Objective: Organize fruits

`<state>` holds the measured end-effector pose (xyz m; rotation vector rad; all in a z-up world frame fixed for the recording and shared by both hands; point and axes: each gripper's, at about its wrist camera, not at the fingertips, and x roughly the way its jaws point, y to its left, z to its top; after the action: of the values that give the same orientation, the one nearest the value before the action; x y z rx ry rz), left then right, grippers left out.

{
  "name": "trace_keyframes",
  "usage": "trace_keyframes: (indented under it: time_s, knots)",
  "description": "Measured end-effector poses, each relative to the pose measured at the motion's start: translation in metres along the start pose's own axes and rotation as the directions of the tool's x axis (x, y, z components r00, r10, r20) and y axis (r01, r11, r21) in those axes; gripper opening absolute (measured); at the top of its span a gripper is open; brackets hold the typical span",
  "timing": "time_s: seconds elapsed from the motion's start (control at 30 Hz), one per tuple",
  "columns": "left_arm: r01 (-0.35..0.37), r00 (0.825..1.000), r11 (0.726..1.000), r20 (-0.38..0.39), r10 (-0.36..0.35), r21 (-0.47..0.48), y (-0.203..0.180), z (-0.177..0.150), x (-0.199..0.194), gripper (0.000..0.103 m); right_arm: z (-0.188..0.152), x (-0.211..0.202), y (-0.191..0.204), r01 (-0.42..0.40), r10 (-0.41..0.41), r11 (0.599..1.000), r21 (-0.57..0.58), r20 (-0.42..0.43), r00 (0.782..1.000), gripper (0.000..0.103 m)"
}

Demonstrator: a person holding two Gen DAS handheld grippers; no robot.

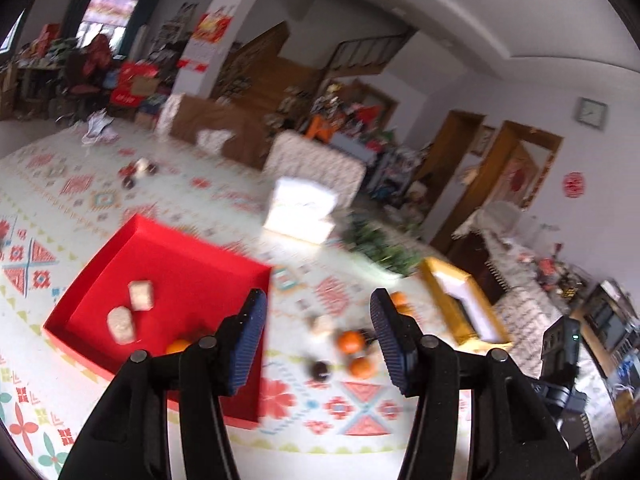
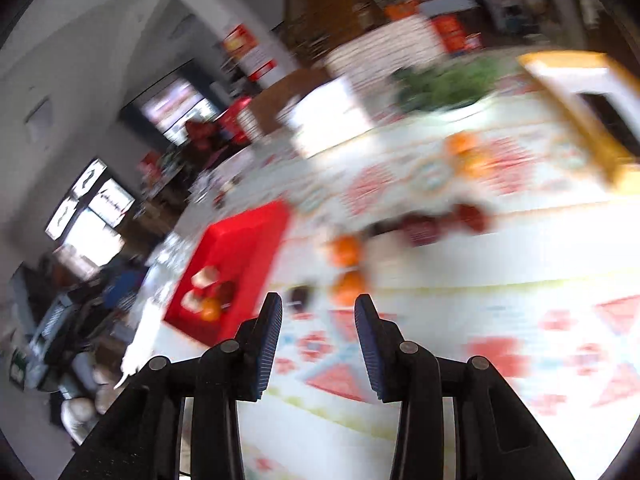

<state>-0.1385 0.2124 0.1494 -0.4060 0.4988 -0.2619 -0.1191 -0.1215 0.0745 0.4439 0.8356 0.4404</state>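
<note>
Ribbed blue fingers apart (empty); square red tray, round oranges.

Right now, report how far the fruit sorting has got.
Done: the red box already holds two pale wrapped pieces and an orange. In hand: nothing; the left hand-held gripper and right hand-held gripper are both open and empty. Left: oranges and a dark fruit lie loose on the patterned tablecloth.

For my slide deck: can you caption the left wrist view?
Open left gripper hovering over oranges on a patterned tablecloth, beside a red box already holding one orange.
</note>
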Motion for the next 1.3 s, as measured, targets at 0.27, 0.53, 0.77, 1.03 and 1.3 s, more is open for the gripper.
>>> trace_keyframes:
  time_s: [0.27, 0.53, 0.77, 1.03, 1.3]
  knots:
    - [0.112, 0.990, 0.993, 0.085, -0.115, 0.046, -0.036, 0.022, -0.059, 0.053, 0.028, -0.152, -0.058, 0.215, -0.223, 0.975, 0.058, 0.219, 0.950, 0.042]
    - [0.158, 0.975, 0.982, 0.142, -0.171, 0.100, -0.057, 0.060, -0.100, 0.053, 0.044, -0.289, -0.047, 0.456, -0.436, 0.889, 0.050, 0.400, 0.806, 0.041]
    - [0.180, 0.969, 0.982, 0.162, -0.186, 0.052, -0.072, 0.075, -0.082, 0.050, 0.051, -0.322, -0.047, 0.599, -0.568, 0.796, 0.086, 0.448, 0.691, 0.041]
    - [0.298, 0.931, 0.954, 0.212, -0.298, 0.035, -0.115, 0.099, -0.090, 0.046, 0.049, -0.405, -0.084, 0.562, -0.619, 0.778, 0.280, 0.491, 0.613, 0.041]
    - [0.191, 0.921, 0.945, 0.284, -0.267, 0.266, -0.172, 0.132, -0.187, 0.052, 0.043, -0.563, -0.039, 0.602, -0.695, 0.699, 0.387, 0.566, 0.444, 0.042]
